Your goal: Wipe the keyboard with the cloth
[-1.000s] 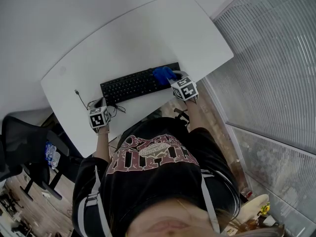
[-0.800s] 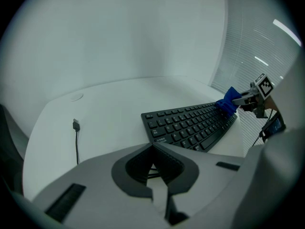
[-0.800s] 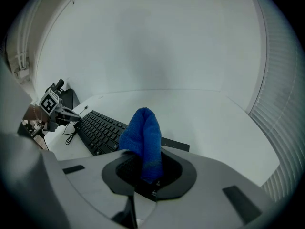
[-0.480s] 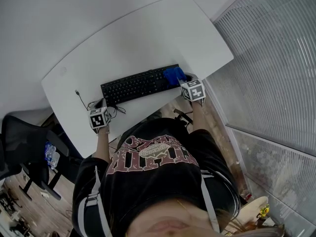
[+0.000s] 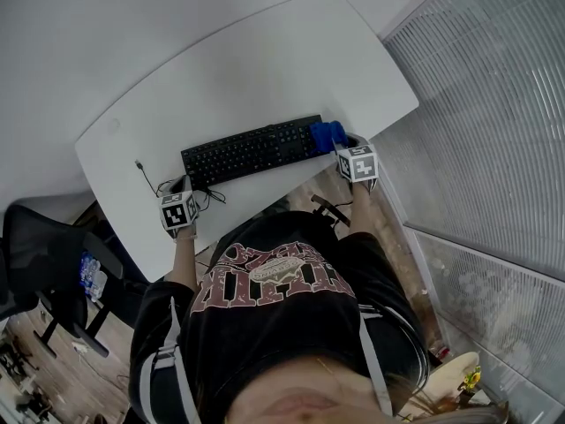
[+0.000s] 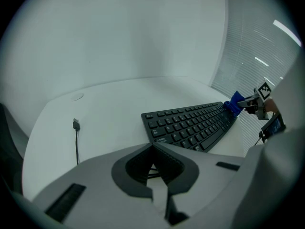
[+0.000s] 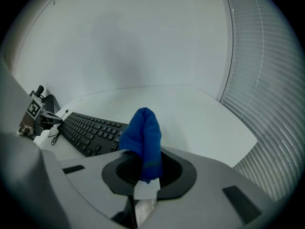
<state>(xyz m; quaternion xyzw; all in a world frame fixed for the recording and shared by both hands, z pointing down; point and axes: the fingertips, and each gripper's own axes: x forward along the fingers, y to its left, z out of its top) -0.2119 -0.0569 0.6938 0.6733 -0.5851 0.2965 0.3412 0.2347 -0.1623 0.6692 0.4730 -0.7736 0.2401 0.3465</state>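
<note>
Cloth (image 7: 142, 135): soft, light, floppy; sits at right end of keyboard (image 5: 247, 151) on desk (image 5: 265, 69). R tool (image 7: 143, 170) clamped on its bunched fold, good hold pt, loose end overhangs. L tool (image 6: 153, 146) pinched closed, empty.

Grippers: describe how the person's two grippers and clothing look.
The left gripper and right gripper are grey, with dark recesses round the jaws. Each carries a white cube with black square markers. The person wears a black printed shirt.
</note>
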